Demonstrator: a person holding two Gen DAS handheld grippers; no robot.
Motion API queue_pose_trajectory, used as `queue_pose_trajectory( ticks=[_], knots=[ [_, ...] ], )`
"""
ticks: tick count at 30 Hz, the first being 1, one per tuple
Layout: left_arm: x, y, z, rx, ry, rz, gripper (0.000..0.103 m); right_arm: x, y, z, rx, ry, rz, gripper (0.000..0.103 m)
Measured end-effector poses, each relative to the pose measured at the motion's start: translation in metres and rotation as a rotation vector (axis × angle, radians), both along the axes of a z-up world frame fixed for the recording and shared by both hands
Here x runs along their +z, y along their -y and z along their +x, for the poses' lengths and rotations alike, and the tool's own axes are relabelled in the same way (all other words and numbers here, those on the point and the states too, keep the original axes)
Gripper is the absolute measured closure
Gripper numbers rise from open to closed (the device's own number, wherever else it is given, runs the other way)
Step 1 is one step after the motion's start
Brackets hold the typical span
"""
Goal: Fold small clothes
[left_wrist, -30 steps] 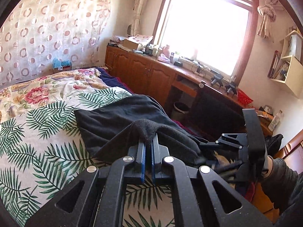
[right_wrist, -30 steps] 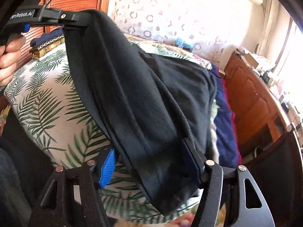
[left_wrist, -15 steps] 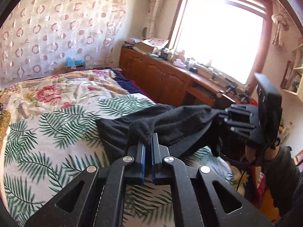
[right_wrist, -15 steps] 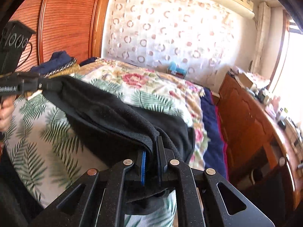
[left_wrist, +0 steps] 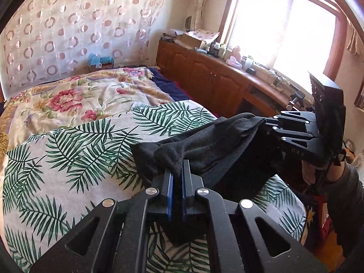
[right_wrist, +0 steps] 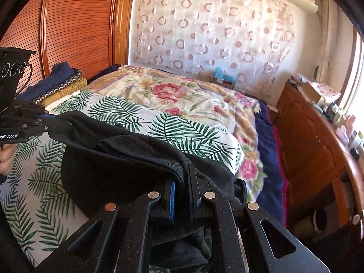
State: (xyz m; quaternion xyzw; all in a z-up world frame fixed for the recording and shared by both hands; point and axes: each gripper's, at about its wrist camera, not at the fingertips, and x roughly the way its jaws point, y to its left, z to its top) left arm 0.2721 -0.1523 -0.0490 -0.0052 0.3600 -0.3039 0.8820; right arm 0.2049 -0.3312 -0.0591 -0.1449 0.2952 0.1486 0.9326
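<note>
Spreading step: left gripper [left_wrist: 177,167] and right gripper [right_wrist: 182,177], jaws clamped on the garment [left_wrist: 211,145], hold it over the bed [left_wrist: 68,154]; next, lay it flat toward 12 o'clock.

Left wrist view: low over the bed [left_wrist: 68,154], facing the window [left_wrist: 284,29]. Right wrist view: equally close, facing the headboard [right_wrist: 75,22]. Shared: bed, circle-print curtain [left_wrist: 79,27], dark garment [left_wrist: 216,143].
</note>
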Motion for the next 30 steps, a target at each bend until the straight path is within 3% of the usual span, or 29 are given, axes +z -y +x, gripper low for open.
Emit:
queue_pose_trajectory(
  ticks=[8,10,11,12,14,18,20,22,24,28,30],
  knots=[
    [-0.008,0.003,0.019,-0.013,-0.046,0.008,0.094,0.002,-0.002,0.016,0.003,-0.036,0.022,0.094],
    [-0.006,0.000,0.019,-0.002,-0.037,0.000,0.069,0.001,0.002,0.019,0.004,-0.046,0.034,0.094],
    [-0.004,-0.002,0.019,0.014,-0.023,-0.004,0.048,0.000,0.003,0.021,0.003,-0.052,0.039,0.094],
    [-0.002,-0.005,0.020,0.019,-0.014,-0.014,0.034,-0.001,0.004,0.025,0.003,-0.057,0.042,0.094],
    [0.001,-0.011,0.020,0.020,-0.010,-0.039,0.024,-0.002,0.003,0.027,0.004,-0.064,0.051,0.094],
    [-0.006,-0.010,0.024,0.024,-0.026,-0.008,0.024,0.002,0.004,0.037,-0.012,-0.071,0.075,0.094],
    [-0.015,-0.008,0.027,0.024,-0.045,0.016,0.024,0.007,0.006,0.042,-0.026,-0.064,0.092,0.083],
    [-0.022,-0.005,0.030,0.021,-0.060,0.035,0.024,0.012,0.009,0.047,-0.062,-0.048,0.102,0.060],
    [-0.028,-0.001,0.032,0.024,-0.071,0.057,0.024,0.018,0.015,0.052,-0.093,-0.031,0.136,0.051],
    [-0.036,0.004,0.038,0.026,-0.089,0.078,0.024,0.030,0.029,0.058,-0.244,0.022,0.114,0.051],
    [-0.038,0.005,0.041,0.028,-0.098,0.084,0.024,0.035,0.036,0.054,-0.265,0.020,0.138,0.051]
  ],
)
